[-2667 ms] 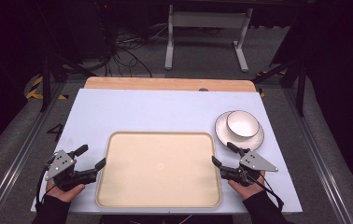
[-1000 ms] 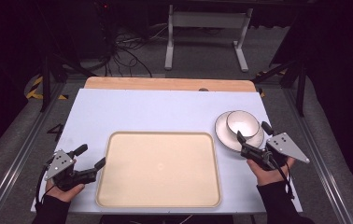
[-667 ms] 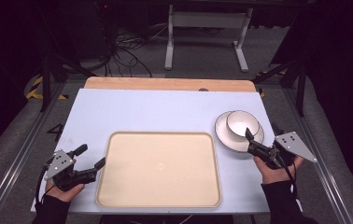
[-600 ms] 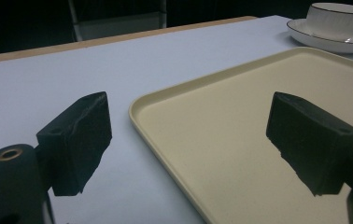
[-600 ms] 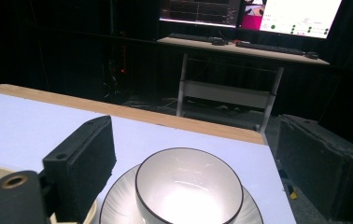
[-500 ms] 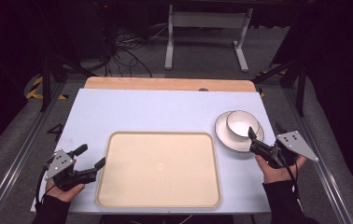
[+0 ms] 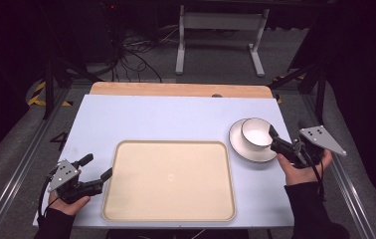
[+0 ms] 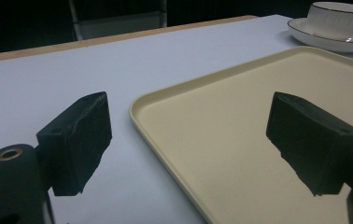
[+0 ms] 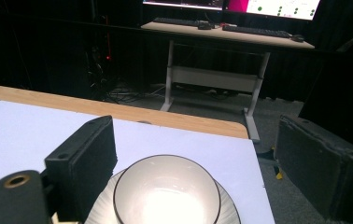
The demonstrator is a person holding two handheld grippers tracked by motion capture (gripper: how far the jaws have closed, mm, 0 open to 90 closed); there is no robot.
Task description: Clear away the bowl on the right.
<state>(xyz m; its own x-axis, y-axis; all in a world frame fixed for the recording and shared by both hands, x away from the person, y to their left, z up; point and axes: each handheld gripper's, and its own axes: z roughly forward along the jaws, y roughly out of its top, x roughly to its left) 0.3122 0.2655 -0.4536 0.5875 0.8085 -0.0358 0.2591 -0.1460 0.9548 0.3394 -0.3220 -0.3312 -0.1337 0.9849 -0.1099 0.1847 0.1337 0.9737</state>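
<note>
A white bowl (image 7: 255,132) with a dark rim sits in a white plate (image 7: 239,144) at the right of the pale blue table. My right gripper (image 7: 274,139) is just right of the bowl, open, jaws pointing at it from above the plate's edge. In the right gripper view the bowl (image 9: 165,198) lies low between the two black jaws, nearer the left one, with the plate (image 9: 227,207) under it. A cream tray (image 7: 168,179) lies empty at the front centre. My left gripper (image 7: 96,168) is open at the tray's left edge; its own view shows the tray's corner (image 8: 139,105) between the jaws.
A wooden strip (image 7: 176,89) runs along the table's far edge. Beyond it stand a desk frame (image 7: 218,30) and floor cables. The table's right edge (image 7: 295,149) is close behind my right hand. Bowl (image 8: 338,16) and plate (image 8: 324,43) show far off in the left gripper view.
My right gripper left the tray's right edge and swung out right and forward, ending beside the bowl with jaws turned toward it. The left gripper stayed put.
</note>
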